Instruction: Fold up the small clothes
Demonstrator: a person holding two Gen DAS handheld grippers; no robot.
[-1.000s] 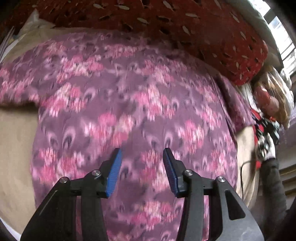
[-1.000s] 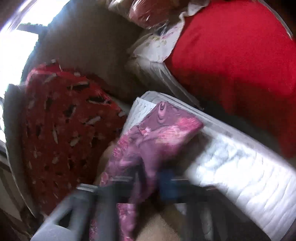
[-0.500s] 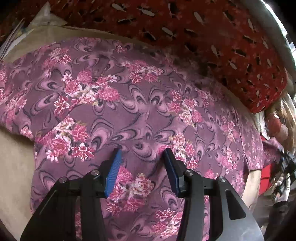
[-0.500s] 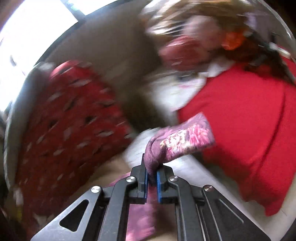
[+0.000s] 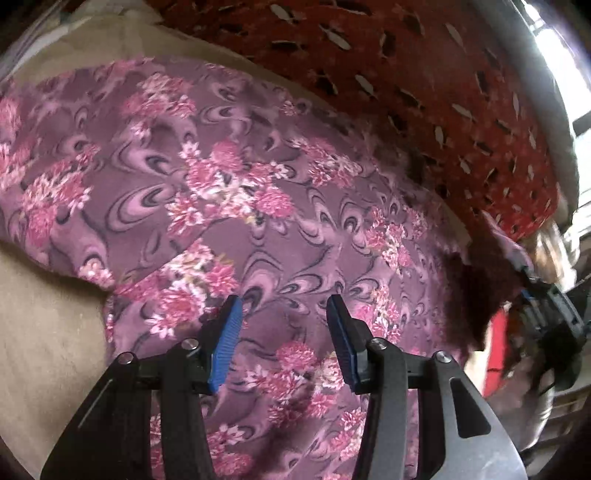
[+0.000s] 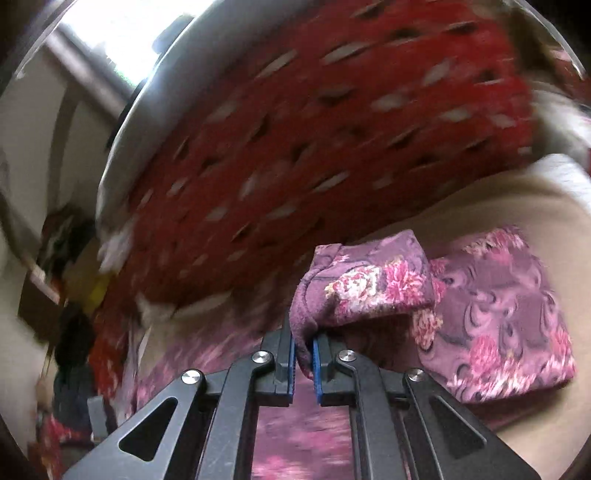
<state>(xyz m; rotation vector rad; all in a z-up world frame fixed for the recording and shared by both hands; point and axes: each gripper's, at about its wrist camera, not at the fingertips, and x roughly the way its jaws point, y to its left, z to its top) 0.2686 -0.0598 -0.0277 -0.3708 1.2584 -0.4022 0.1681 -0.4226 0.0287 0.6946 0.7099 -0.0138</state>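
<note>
Right gripper (image 6: 303, 363) is clamped on a sleeve of the floral garment (image 5: 236, 206); left gripper (image 5: 283, 339) is held open above it. Limp, light cloth is best taken at edges.

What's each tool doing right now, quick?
Left tool: open, empty, above the purple floral fabric garment.
Right tool: closed on that garment's edge.

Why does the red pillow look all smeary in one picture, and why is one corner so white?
Right wrist view: the red pillow is streaked by motion blur, while the right claw and the flowery cloth it pinches stay sharper; window light glares white at top left. Left wrist view: mostly sharp, the fisheye lens bends the edges, and bright window glare sits on the right.
</note>
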